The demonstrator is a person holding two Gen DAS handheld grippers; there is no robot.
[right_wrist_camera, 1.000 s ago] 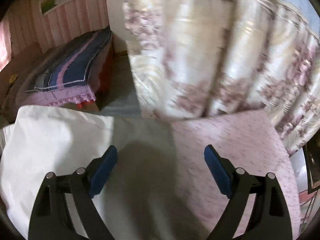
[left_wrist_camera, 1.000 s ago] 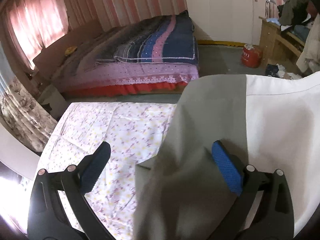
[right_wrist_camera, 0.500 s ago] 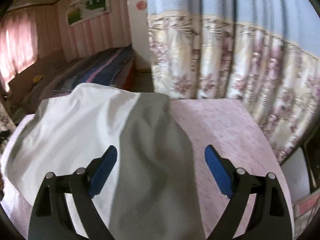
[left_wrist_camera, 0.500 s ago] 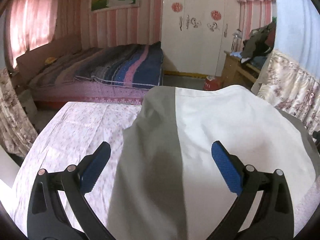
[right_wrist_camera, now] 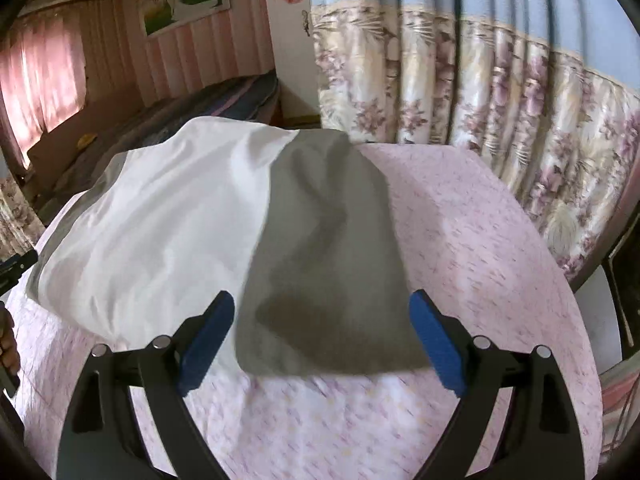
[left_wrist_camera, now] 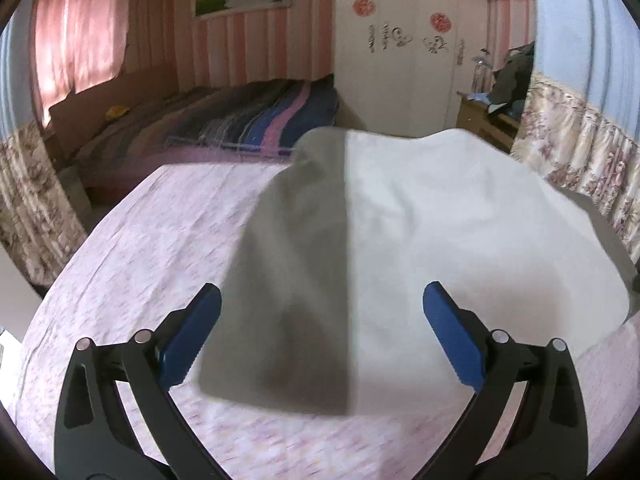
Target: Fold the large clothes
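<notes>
A large garment, white in the middle with grey side panels (left_wrist_camera: 420, 240) (right_wrist_camera: 168, 216), lies spread on a surface covered by a pink floral sheet (left_wrist_camera: 132, 256) (right_wrist_camera: 472, 248). In the left wrist view my left gripper (left_wrist_camera: 320, 334) is open, its blue pads wide apart just short of the garment's near edge, over the grey and white seam. My right gripper (right_wrist_camera: 322, 340) is open too, and its blue pads frame the near hem of the other grey panel (right_wrist_camera: 328, 264). Neither gripper holds cloth. The left gripper's black body and a hand show at the right wrist view's left edge.
A bed with a striped blue and pink blanket (left_wrist_camera: 256, 120) stands beyond the sheet. A white wardrobe (left_wrist_camera: 400, 48) and a cluttered wooden dresser (left_wrist_camera: 488, 112) stand at the back right. Flowered curtains (right_wrist_camera: 480, 100) hang close along the right side of the sheet.
Both grippers have drawn back from the garment toward its near edge, so more of it and of the sheet shows. The jaws stay wide open throughout.
</notes>
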